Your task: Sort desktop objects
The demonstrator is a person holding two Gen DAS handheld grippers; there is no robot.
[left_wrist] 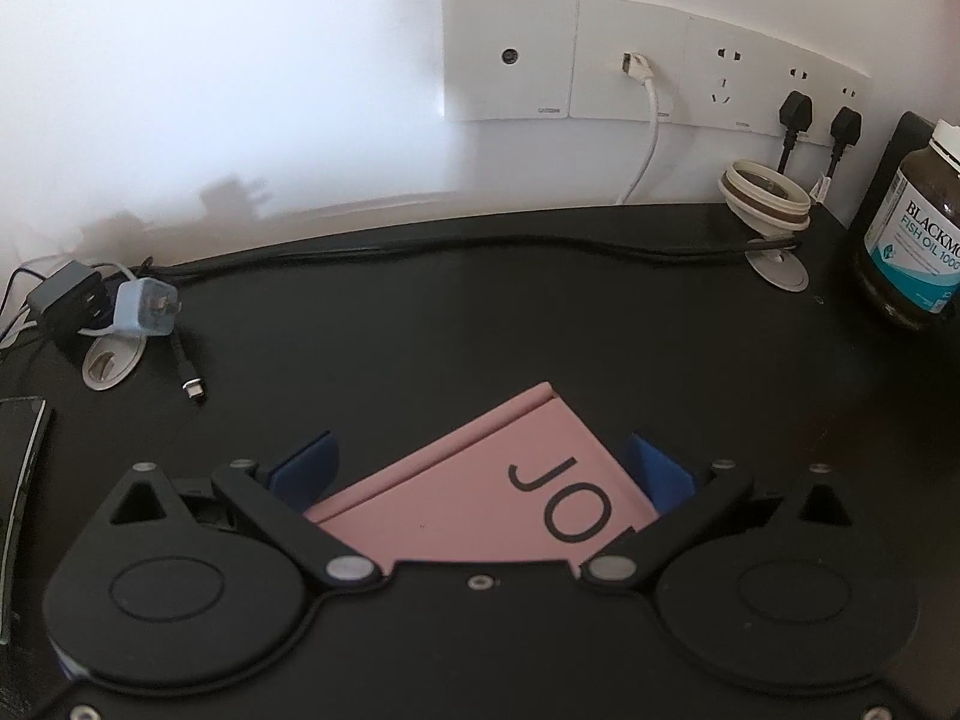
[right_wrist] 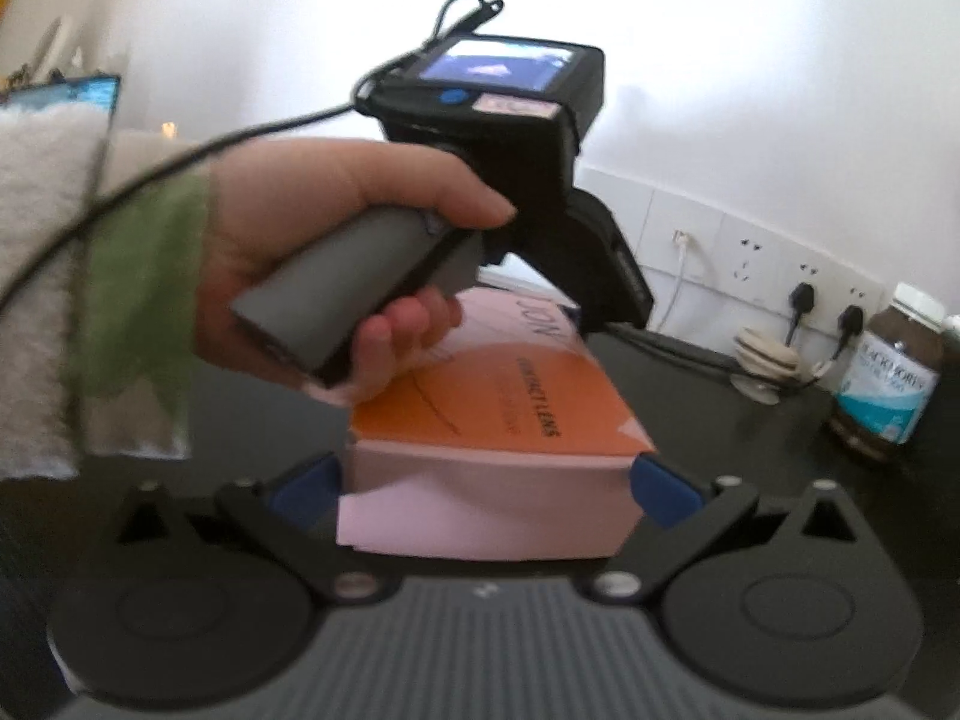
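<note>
At nine o'clock on the black desk [left_wrist: 540,324] lie chargers [left_wrist: 102,306]. The left gripper [left_wrist: 480,468] brackets the pink box [left_wrist: 480,480]; whether its blue pads [left_wrist: 306,468] press it, I cannot tell. The right gripper [right_wrist: 486,480] clamps that box [right_wrist: 492,468]. At three o'clock stands a fish-oil bottle [left_wrist: 912,240].

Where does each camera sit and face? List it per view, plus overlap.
Left wrist: on left gripper, facing across black desk to wall sockets; own jaws flank pink box.
Right wrist: on right gripper, facing the hand holding the left gripper; own jaws flank the box's end.
Shared: pink box, fish oil bottle, sockets.
</note>
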